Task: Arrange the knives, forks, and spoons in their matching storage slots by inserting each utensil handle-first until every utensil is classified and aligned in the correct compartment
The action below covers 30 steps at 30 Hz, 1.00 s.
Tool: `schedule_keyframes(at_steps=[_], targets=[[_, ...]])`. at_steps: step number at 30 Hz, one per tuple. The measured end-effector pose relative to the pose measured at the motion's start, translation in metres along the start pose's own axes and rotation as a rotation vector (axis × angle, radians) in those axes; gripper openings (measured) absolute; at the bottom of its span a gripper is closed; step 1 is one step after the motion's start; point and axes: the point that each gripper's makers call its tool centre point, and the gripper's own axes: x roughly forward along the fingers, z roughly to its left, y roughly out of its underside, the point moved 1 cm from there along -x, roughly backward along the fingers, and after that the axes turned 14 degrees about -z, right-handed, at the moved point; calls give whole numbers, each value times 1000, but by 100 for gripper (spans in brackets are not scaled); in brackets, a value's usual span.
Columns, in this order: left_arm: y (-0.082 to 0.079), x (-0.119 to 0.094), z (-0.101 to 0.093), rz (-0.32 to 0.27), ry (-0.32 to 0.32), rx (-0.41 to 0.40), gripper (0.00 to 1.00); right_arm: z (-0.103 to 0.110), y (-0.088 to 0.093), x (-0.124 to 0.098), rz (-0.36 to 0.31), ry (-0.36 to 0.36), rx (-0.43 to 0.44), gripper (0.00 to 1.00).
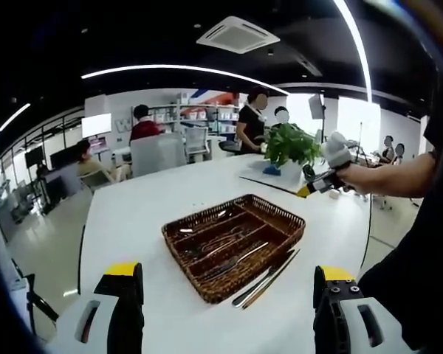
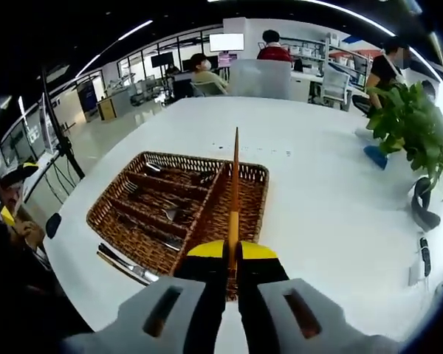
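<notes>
R gripper (image 2: 232,259) clamped on a thin brown-handled utensil (image 2: 235,193), exact type unclear, held pointing away over the wicker cutlery tray (image 2: 254,193). L gripper (image 1: 229,291) jaws wide apart w/ nothing between. Two utensils (image 1: 267,277) lie on the white table (image 1: 140,214) touching tray's near edge. Forks & spoons (image 1: 220,247) in tray slots. Potted plant (image 1: 289,147) further back.

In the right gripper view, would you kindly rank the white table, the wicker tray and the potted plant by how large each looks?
1. White table, largest by far.
2. Wicker tray, lying on the table.
3. Potted plant, smallest, though it stands farther away and is cut by the view's edge, so its true size is unsure.
</notes>
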Motion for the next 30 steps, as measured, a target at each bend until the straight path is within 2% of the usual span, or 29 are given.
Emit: schedule_keyframes(at_steps=[9, 30], targets=[[-2, -2, 4, -1, -7, 3, 100, 0, -2, 7, 9, -4, 0, 1], [-6, -4, 9, 3, -16, 7, 100, 5, 34, 18, 79, -7, -9, 1]])
